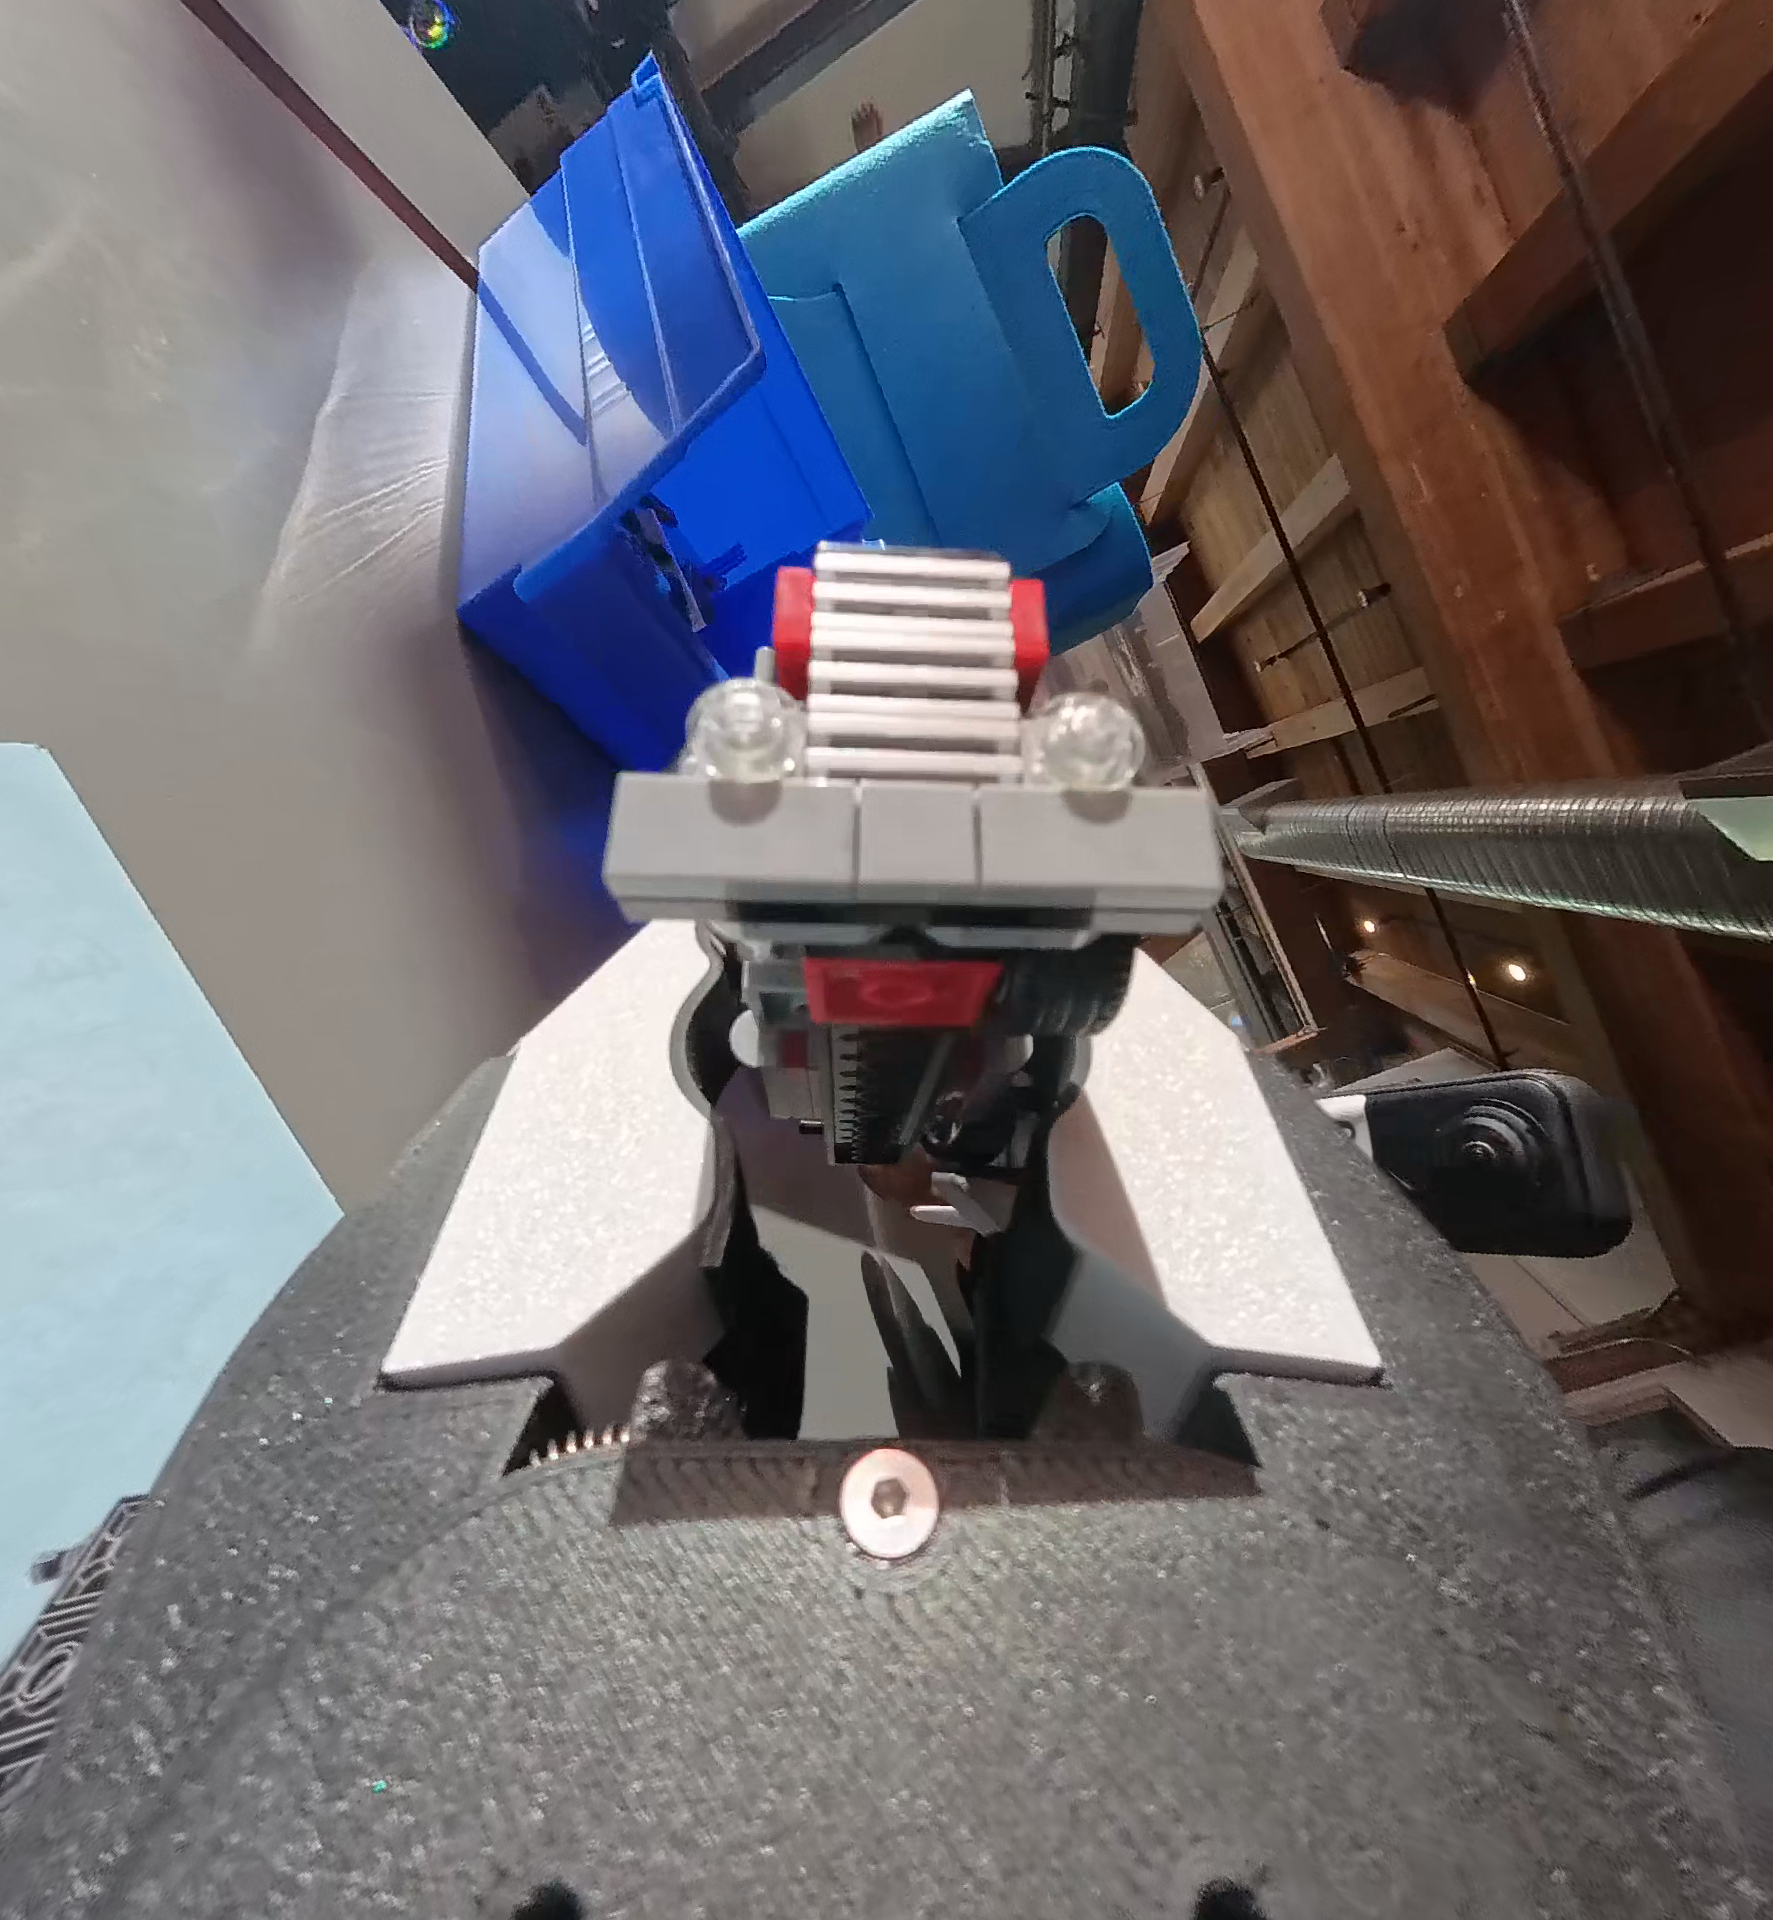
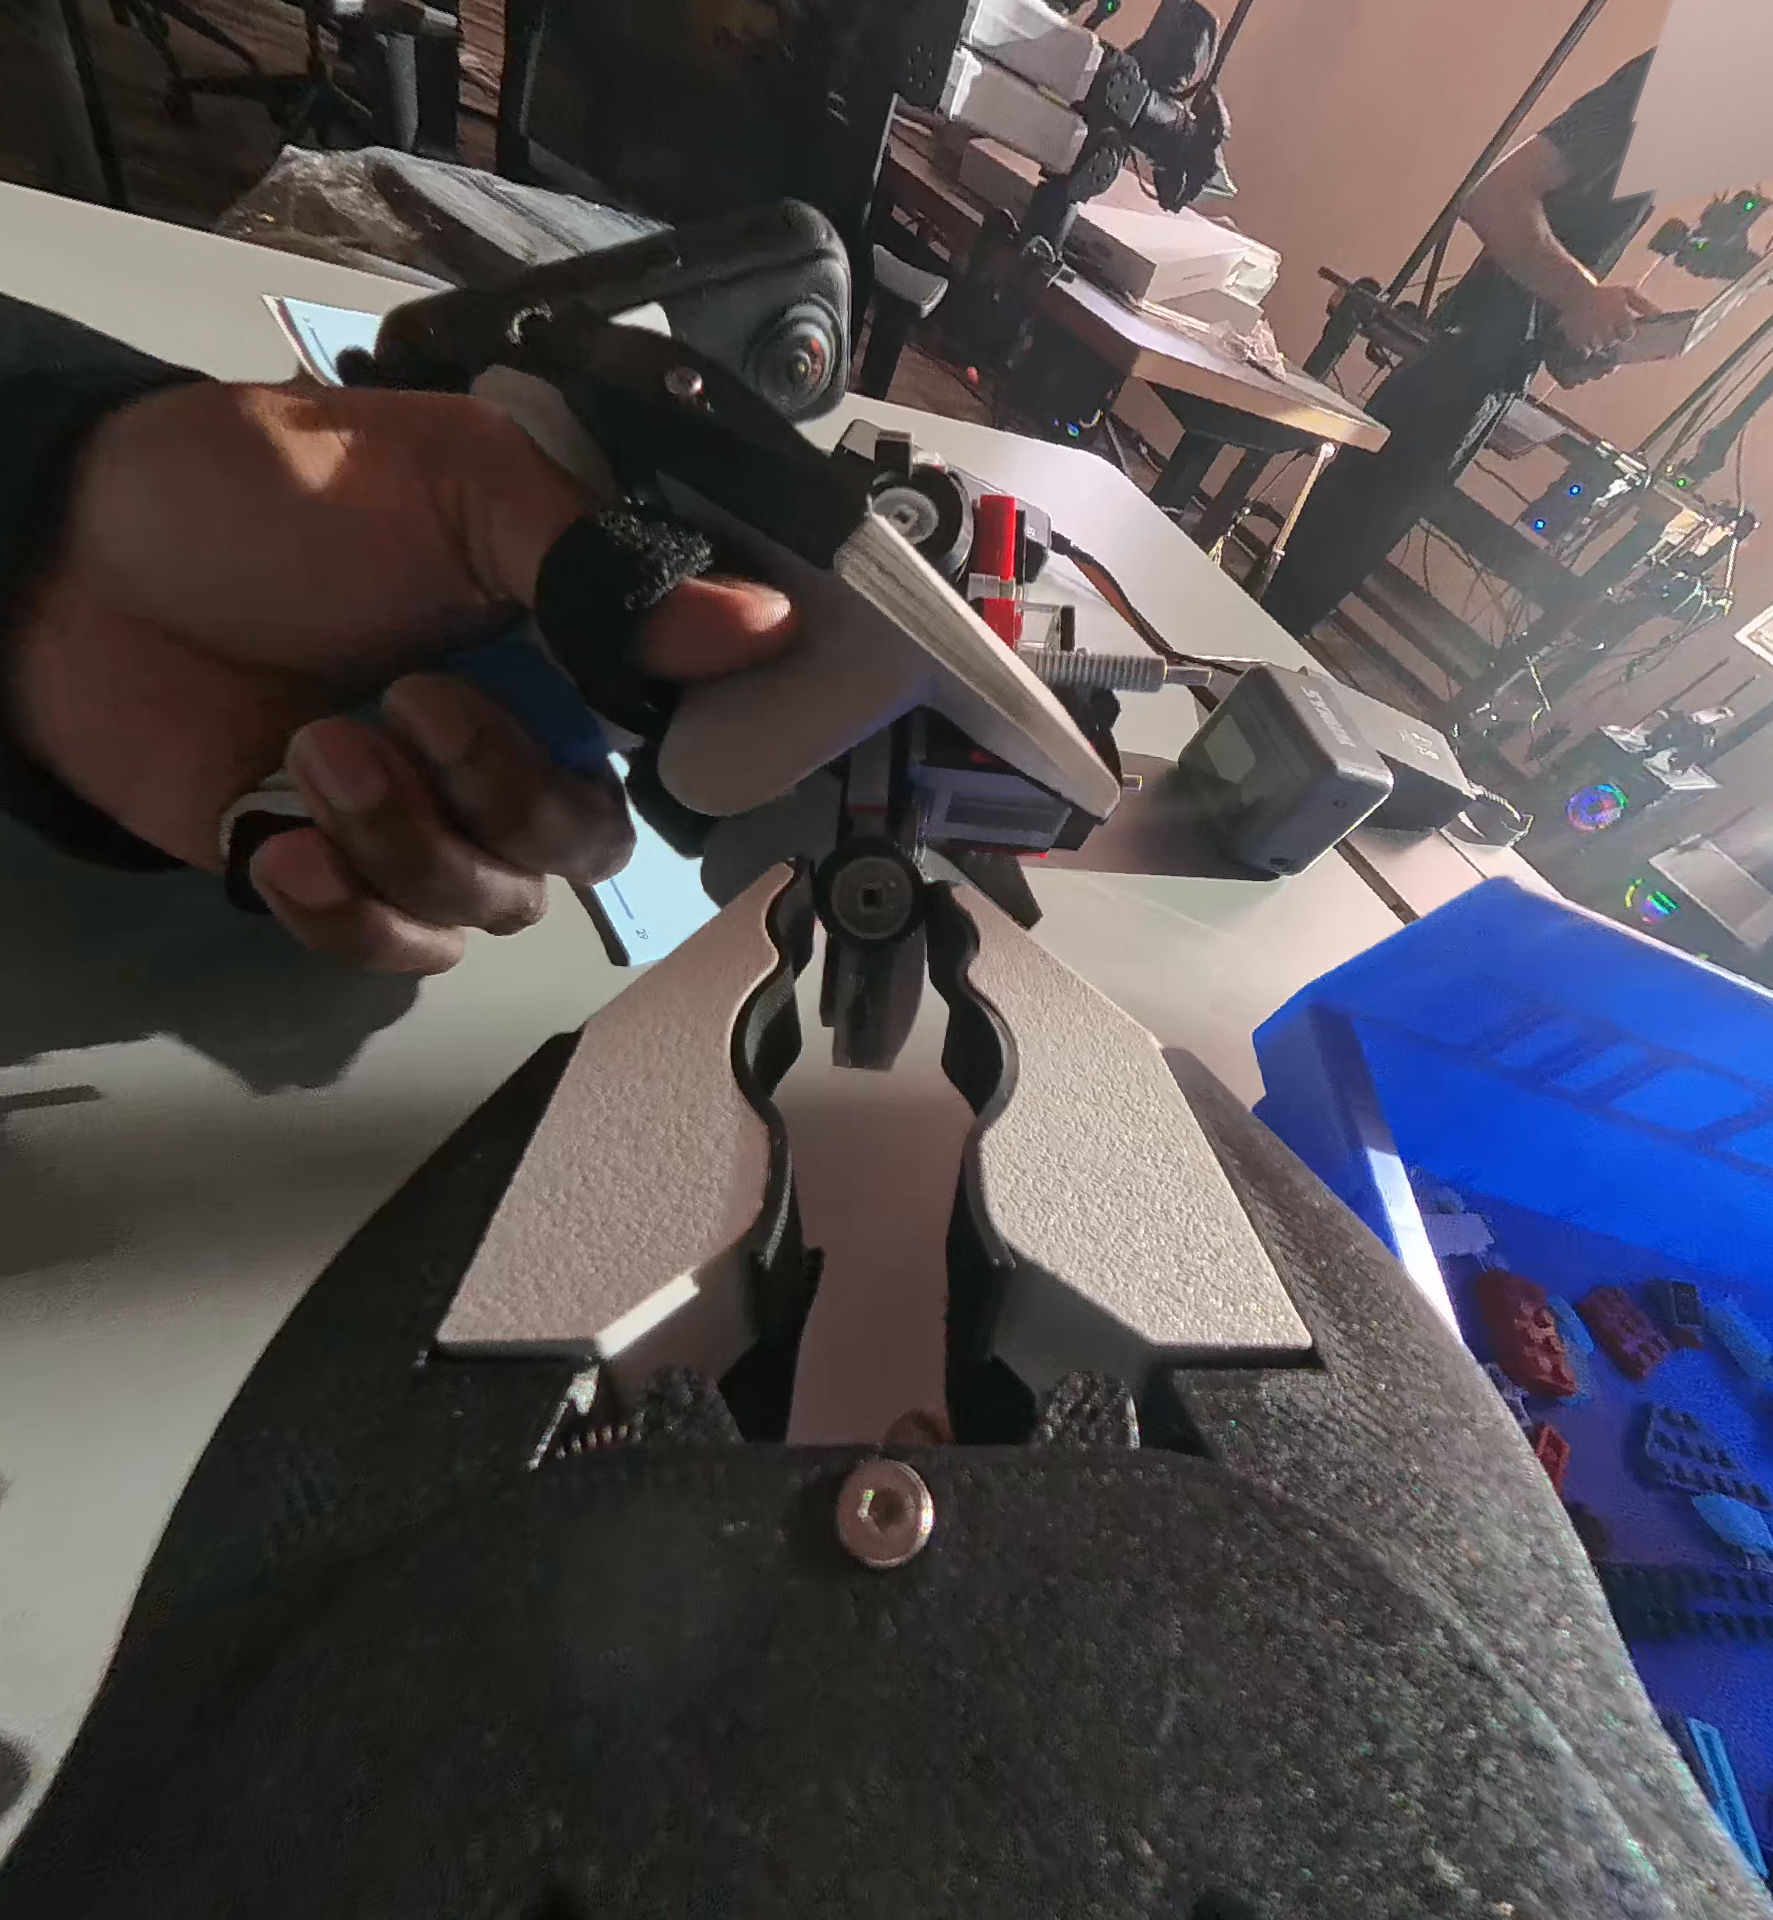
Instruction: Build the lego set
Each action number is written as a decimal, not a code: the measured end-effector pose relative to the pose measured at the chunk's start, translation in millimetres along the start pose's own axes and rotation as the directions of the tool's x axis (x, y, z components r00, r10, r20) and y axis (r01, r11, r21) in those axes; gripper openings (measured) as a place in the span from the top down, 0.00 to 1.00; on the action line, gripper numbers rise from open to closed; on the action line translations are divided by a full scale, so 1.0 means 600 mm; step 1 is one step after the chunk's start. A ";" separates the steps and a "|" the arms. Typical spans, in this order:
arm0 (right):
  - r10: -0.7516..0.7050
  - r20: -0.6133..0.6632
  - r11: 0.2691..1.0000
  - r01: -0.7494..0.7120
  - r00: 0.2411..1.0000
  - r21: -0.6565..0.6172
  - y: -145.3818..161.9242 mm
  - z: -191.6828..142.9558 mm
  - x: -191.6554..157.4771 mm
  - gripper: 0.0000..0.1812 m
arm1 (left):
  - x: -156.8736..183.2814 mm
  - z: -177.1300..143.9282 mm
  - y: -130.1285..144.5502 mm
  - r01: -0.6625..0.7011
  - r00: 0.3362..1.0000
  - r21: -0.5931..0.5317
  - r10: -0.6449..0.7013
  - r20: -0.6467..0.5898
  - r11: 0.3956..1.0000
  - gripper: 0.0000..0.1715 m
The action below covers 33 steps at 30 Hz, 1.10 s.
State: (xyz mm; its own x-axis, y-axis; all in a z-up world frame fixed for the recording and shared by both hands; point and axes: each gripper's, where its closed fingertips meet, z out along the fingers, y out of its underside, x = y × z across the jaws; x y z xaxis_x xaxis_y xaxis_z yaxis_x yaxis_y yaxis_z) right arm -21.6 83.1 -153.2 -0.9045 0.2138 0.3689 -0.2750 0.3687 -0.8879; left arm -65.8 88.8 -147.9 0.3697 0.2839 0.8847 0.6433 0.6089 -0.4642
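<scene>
- Holding the lego truck aloft, left gripper pinching its underside.
- Right gripper pinching a wheel beneath it.
- Light, brittle joints; grip the solid chassis.

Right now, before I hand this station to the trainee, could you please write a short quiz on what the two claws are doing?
1. True or false: the left claw is clamped on the lego truck.
2. What sits between the tips of the right claw? A) a clear stud B) a small black wheel C) nothing
3. Fill in: the loose bricks lie in the ____ bin.
Key: 1 true; 2 B; 3 blue.
</scene>
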 end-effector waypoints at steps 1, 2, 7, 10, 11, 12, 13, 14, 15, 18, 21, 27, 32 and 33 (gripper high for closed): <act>0.002 -0.004 1.000 -0.002 1.000 -0.013 0.002 0.001 0.001 0.87 | -0.002 0.000 0.000 -0.017 1.000 0.001 0.017 0.012 1.000 0.69; 0.005 -0.009 1.000 -0.006 1.000 -0.026 0.004 0.002 0.002 0.87 | -0.003 -0.001 -0.001 -0.034 0.999 0.002 0.034 0.024 0.999 0.69; -0.026 -0.034 0.995 0.022 0.999 -0.092 0.010 0.005 0.002 0.87 | -0.006 -0.001 -0.001 -0.157 0.983 -0.007 0.157 0.095 0.988 0.69; -0.041 -0.047 0.992 0.035 0.998 -0.118 0.013 0.007 0.002 0.87 | -0.008 -0.002 -0.003 -0.183 0.976 0.005 0.181 0.120 0.983 0.69; -0.041 -0.049 0.992 0.035 0.998 -0.121 0.015 0.007 0.003 0.87 | -0.009 -0.002 -0.003 -0.175 0.978 0.010 0.173 0.119 0.985 0.68; -0.038 -0.047 0.992 0.032 0.998 -0.124 0.017 0.008 0.003 0.87 | -0.010 -0.002 -0.003 -0.165 0.980 0.011 0.162 0.118 0.986 0.70; -0.036 -0.045 0.991 0.030 0.998 -0.129 0.019 0.008 0.003 0.87 | -0.011 -0.002 -0.003 -0.163 0.980 0.010 0.161 0.120 0.987 0.70; -0.038 -0.045 0.990 0.031 0.998 -0.136 0.022 0.009 0.003 0.87 | -0.011 -0.002 -0.003 -0.170 0.978 0.012 0.167 0.126 0.985 0.70; -0.045 -0.047 0.989 0.037 0.998 -0.145 0.023 0.010 0.003 0.87 | -0.011 -0.002 -0.004 -0.181 0.975 0.014 0.177 0.133 0.983 0.70; -0.064 -0.061 0.985 0.053 0.996 -0.162 0.023 0.012 0.003 0.87 | -0.011 -0.004 -0.005 -0.206 0.969 0.017 0.202 0.146 0.978 0.69; -0.077 -0.073 0.983 0.063 0.994 -0.175 0.024 0.013 0.003 0.87 | -0.012 -0.005 -0.006 -0.249 0.954 0.016 0.243 0.173 0.968 0.70; -0.160 -0.112 0.968 0.134 0.981 -0.211 0.028 0.018 0.003 0.87 | -0.014 -0.007 -0.007 -0.341 0.915 0.012 0.329 0.235 0.940 0.68; -0.241 -0.138 0.945 0.199 0.961 -0.261 0.031 0.021 0.005 0.87 | -0.017 -0.008 -0.008 -0.372 0.896 0.012 0.356 0.264 0.928 0.67; -0.262 -0.142 0.937 0.217 0.955 -0.274 0.032 0.022 0.005 0.87 | -0.017 -0.008 -0.008 -0.385 0.889 0.010 0.367 0.273 0.923 0.67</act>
State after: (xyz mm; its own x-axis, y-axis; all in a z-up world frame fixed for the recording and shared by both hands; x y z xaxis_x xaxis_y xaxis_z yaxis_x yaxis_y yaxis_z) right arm -33.8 78.8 -173.1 -0.7452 0.2354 0.6239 -0.3642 0.6400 -0.6765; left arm -69.6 79.4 -154.9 0.3824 0.6781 0.6277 0.4449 0.4603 -0.7682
